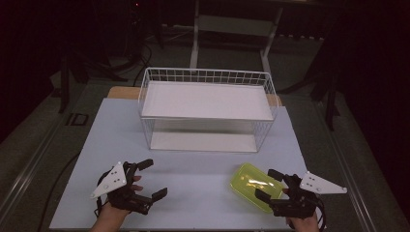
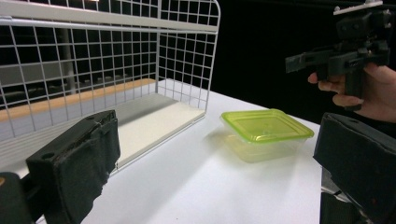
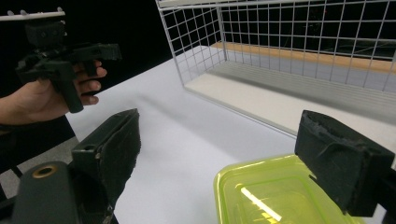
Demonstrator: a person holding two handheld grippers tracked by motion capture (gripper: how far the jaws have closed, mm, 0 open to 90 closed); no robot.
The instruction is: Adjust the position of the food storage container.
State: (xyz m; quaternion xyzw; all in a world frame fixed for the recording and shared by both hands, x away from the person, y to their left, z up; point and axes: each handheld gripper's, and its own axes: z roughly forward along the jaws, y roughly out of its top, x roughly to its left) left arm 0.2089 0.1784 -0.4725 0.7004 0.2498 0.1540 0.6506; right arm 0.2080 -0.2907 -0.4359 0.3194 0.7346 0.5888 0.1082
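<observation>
At the near left of the worktop [image 1: 193,183] the left tongs [image 1: 153,180] hover spread and empty, while at the near right the right tongs [image 1: 269,185] stand spread about the yellow-green lidded box [image 1: 254,186], not yet pinching it: the reach looks done, so next they must close squarely on its sides.

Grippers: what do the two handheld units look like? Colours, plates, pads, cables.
Both are black, pistol-grip tools. The left gripper and right gripper each carry a pale grey three-cornered plate on top with small dark holes. The jaws are blocky, faced with rough black padding, as both gripper views show. A thin black cable loops beside the left unit. Both hands are bare; no sleeves show.
</observation>
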